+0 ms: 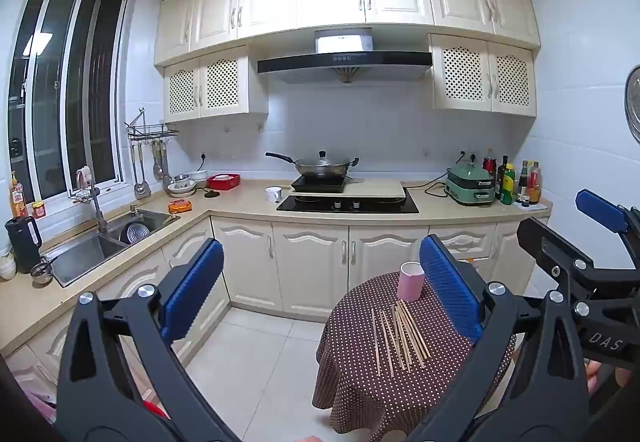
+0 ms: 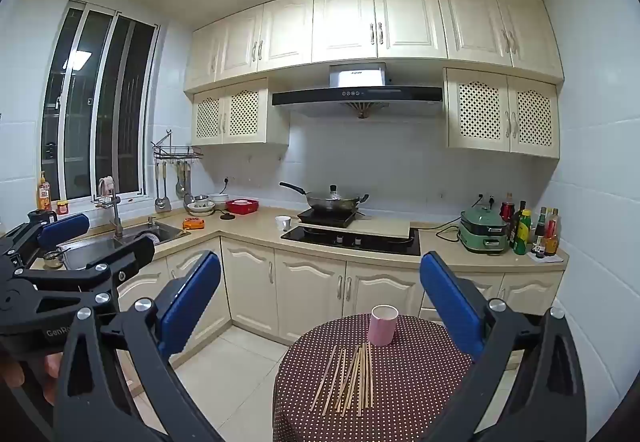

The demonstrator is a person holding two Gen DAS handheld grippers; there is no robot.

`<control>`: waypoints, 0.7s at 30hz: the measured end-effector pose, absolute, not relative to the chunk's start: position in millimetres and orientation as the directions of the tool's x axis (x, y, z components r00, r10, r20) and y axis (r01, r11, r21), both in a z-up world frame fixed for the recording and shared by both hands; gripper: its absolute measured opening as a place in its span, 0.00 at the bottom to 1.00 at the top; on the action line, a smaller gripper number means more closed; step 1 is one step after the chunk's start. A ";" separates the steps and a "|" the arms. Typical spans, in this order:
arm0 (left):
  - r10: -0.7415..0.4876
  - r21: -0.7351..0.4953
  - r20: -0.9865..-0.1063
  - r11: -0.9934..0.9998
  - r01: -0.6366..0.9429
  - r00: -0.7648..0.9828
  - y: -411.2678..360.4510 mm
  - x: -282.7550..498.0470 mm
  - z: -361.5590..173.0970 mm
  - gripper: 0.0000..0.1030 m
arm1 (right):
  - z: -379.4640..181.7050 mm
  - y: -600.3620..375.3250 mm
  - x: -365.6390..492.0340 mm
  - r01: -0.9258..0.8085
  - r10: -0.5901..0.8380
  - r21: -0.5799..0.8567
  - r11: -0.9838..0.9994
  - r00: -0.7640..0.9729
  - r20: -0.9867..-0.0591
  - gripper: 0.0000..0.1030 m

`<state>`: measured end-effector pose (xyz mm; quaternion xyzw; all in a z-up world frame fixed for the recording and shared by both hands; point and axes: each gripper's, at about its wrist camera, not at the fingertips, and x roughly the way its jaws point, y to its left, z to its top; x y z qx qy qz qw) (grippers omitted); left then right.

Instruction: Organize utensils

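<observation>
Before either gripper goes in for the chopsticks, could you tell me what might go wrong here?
The chopsticks lie fanned and overlapping on the dotted tablecloth, so a pinch may lift several or scatter them. The pink cup stands just behind them; a reach past could tip it. The cloth drapes loosely and may drag.

The left gripper's blue pad point(image 1: 450, 288) covers the right edge of the dotted tablecloth point(image 1: 360, 354). The bottom edge cuts off both grippers' arms and the cloth's hem. Bottle labels point(image 2: 532, 230) by the wall are too small to read; the pink cup's point(image 2: 383, 324) inside stays unseen
</observation>
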<state>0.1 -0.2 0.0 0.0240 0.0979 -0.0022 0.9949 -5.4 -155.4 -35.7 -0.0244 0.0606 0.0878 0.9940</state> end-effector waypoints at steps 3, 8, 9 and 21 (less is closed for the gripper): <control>0.000 0.041 -0.194 0.999 0.008 0.981 0.1 0.1 -0.1 0.94 | -36.1 -155.3 -5.2 -0.178 0.173 -0.038 0.983 0.978 -0.114 0.93; 0.001 0.041 -0.195 0.999 0.007 0.981 -1.4 -1.0 -0.3 0.94 | -36.8 -154.5 -3.9 -0.177 0.172 -0.041 0.983 0.978 -0.116 0.93; 0.002 0.042 -0.195 0.999 0.007 0.981 -1.8 -1.3 -0.3 0.94 | -37.2 -154.3 -3.7 -0.179 0.173 -0.041 0.983 0.978 -0.115 0.93; -0.003 0.035 -0.201 0.999 0.010 0.980 0.6 -5.6 3.7 0.94 | -40.5 -150.4 3.4 -0.176 0.170 -0.042 0.983 0.978 -0.124 0.93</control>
